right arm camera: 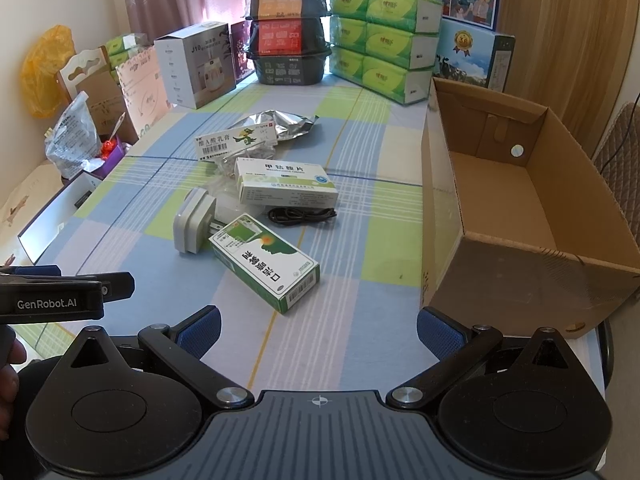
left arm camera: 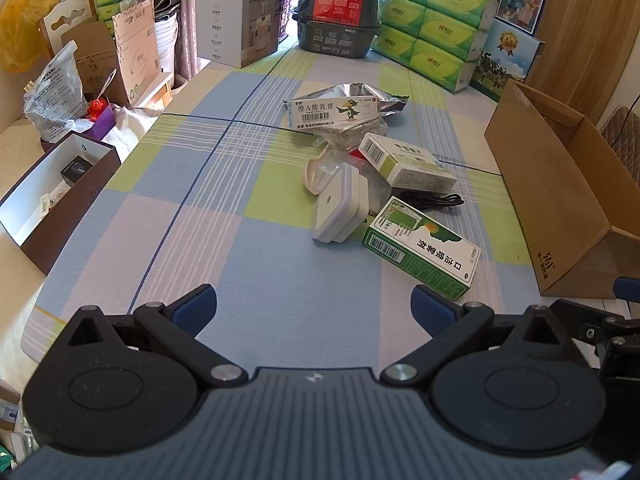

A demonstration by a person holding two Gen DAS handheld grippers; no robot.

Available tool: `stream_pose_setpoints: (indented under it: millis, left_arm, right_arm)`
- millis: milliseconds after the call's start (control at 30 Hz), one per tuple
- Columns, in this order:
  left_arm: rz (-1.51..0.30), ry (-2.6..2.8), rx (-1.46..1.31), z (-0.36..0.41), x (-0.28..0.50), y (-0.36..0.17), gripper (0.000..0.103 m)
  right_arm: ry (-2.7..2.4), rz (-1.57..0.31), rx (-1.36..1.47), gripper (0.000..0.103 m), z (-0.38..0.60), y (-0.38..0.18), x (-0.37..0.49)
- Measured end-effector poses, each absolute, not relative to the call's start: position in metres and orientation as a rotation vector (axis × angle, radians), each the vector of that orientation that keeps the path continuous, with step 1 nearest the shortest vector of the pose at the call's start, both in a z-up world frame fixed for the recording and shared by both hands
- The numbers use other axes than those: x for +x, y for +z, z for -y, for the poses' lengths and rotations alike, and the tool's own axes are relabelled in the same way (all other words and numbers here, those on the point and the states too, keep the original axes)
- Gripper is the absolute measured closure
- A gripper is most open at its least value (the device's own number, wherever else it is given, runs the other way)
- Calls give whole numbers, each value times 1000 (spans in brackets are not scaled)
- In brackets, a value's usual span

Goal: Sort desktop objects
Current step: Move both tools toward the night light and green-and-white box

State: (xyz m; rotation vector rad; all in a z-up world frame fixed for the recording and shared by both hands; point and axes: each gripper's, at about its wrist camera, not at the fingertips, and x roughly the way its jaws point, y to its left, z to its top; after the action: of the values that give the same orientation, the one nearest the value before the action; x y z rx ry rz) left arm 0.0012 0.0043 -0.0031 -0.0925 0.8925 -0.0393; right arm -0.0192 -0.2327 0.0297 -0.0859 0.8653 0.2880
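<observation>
The checked surface (right arm camera: pixel 360 344) carries the whole pile: green carton (right arm camera: pixel 266 266), white charger (right arm camera: pixel 192 222), pill box (right arm camera: pixel 286 184), cable (right arm camera: pixel 302 215). Your cardboard box (right arm camera: pixel 500 200) sits empty, both grippers' fingers are spread wide, holding nothing; sorting hasn't begun.

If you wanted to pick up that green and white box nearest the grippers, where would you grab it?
Probably across its two long narrow sides, near the middle, coming down from above. The green and white box lies flat on the tablecloth, long and slim, so its short width should fit an open hand-held gripper. Its far end touches the white plug, so avoid that end.
</observation>
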Motion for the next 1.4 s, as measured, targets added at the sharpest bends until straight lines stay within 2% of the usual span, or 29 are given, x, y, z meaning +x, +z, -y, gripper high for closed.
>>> stream_pose_setpoints:
  millis: [667, 1167, 1400]
  left_arm:
    - [-893, -35, -98, -6, 1, -4, 1]
    - [-892, -75, -207, -21, 1, 0, 1]
    - [-877, -152, -54, -19, 9, 5, 1]
  right_arm:
    - [290, -865, -88, 2, 233, 29, -19]
    - [297, -881, -100, 2, 231, 29, -19]
    - [332, -915, -104, 2, 229, 28, -15]
